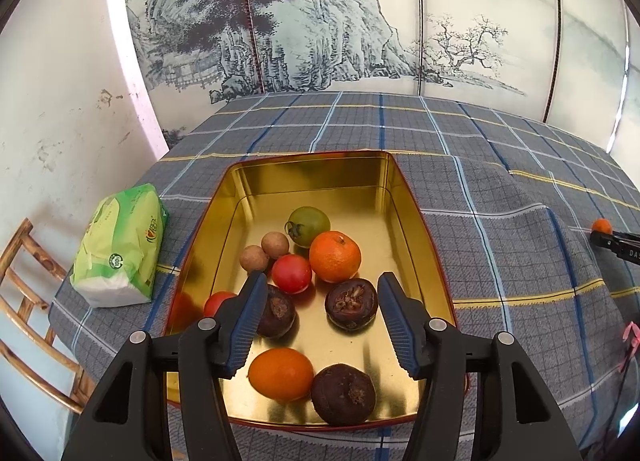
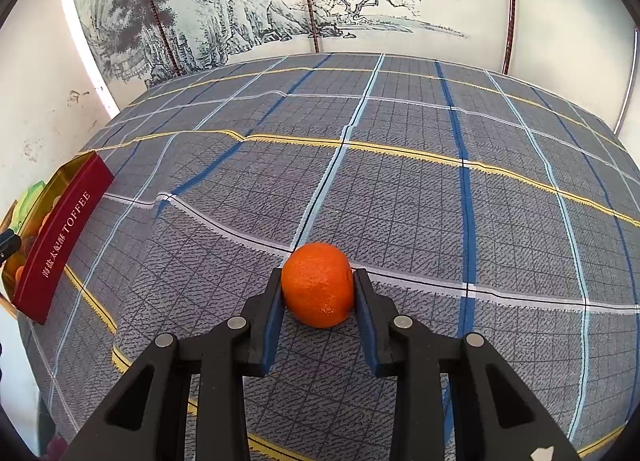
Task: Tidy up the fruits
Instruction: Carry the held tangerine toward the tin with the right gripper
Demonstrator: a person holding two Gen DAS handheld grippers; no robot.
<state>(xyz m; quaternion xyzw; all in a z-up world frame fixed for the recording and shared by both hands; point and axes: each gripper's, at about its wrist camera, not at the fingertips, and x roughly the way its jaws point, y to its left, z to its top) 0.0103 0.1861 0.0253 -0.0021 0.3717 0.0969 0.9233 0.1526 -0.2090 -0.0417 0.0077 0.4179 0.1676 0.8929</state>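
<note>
hovering over the gold tin (image 1: 308, 177), the left gripper (image 1: 320, 325) has its jaws spread wide and holds nothing; below it lie a mandarin (image 1: 335, 256), tomatoes, two small brown fruits and dark round ones. most fruit looks already gathered.

in the right wrist view, the right gripper (image 2: 318, 297) has its jaws pressed on both sides of a lone mandarin (image 2: 317, 284) resting on the checked cloth (image 2: 440, 201), well apart from the tin (image 2: 60, 237) at far left. the fruit is nearly round, slightly taller than wide, no stem end showing. next, likely lift it and carry it left into the tin.
</note>
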